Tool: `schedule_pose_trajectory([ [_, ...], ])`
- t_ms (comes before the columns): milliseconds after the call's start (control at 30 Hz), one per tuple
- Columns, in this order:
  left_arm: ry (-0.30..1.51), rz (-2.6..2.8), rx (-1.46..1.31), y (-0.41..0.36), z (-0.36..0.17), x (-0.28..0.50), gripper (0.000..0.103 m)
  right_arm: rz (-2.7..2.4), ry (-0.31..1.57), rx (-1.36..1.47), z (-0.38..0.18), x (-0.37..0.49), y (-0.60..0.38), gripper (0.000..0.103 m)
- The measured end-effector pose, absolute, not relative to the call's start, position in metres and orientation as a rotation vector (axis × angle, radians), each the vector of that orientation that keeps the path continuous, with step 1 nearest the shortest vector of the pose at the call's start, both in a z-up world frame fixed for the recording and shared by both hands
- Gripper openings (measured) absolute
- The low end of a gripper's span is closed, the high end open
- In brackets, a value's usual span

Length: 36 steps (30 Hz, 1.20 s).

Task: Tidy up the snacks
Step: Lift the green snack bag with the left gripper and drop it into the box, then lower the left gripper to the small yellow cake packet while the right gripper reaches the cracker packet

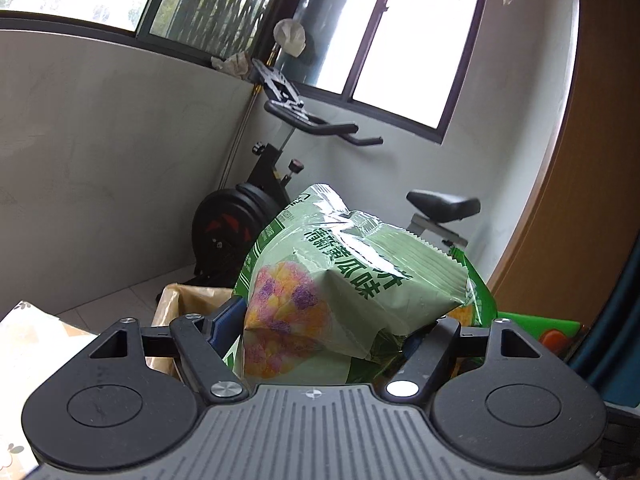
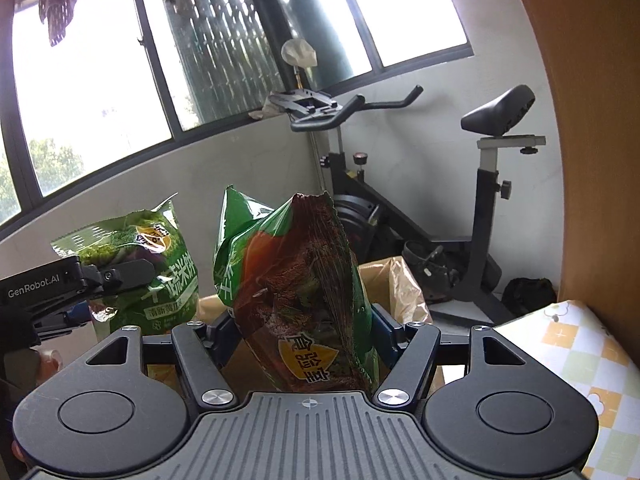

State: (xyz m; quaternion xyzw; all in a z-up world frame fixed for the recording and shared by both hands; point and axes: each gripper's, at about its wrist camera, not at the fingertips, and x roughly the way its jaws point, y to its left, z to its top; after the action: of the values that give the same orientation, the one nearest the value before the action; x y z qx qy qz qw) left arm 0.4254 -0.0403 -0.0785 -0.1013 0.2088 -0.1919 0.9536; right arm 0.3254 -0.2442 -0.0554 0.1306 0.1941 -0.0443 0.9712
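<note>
Two hand-held grippers [image 1: 332,328] [image 2: 304,328], each clamping snack bag [image 1: 352,280] [image 2: 296,292]

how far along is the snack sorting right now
Midway, by the look of it. In hand: the left gripper is shut on a light green snack bag, and the right gripper is shut on a green and brown snack bag, both held up in the air. Left to do: neither bag is set down yet; the lined cardboard box sits below them. Nothing visibly placed so far.
</note>
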Motion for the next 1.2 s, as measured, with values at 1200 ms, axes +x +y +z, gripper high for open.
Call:
schedule_pose_trajectory([
  [1200, 0.423, -0.212, -0.114, 0.051, -0.032, 0.277, 0.086, -0.045, 0.383, 0.195, -0.054, 0.214, -0.247, 0.073],
])
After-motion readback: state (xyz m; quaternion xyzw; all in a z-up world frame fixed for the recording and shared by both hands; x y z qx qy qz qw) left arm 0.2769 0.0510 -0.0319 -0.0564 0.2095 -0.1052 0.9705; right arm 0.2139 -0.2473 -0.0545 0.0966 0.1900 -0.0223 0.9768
